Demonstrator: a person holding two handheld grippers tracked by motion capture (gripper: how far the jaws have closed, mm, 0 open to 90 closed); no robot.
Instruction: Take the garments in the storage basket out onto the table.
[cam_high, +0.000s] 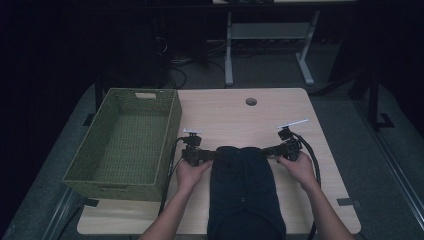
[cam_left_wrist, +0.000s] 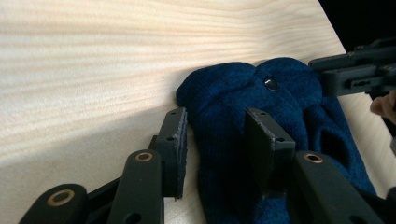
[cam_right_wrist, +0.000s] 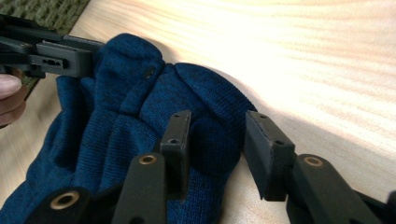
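Observation:
A dark blue knitted garment lies folded at the front middle of the wooden table, with a small button near its far end. My left gripper is at the garment's far left corner and my right gripper is at its far right corner. In the left gripper view the left gripper stands open, its jaws apart astride the garment edge. The right gripper is open too, and a fold of the garment sits between its jaws. Each hand grips its tool from behind.
A green woven basket stands on the left of the table, close to my left gripper. A round cable hole lies at the far middle. Bare wood stretches beyond and to the right of the garment. A white desk frame stands behind.

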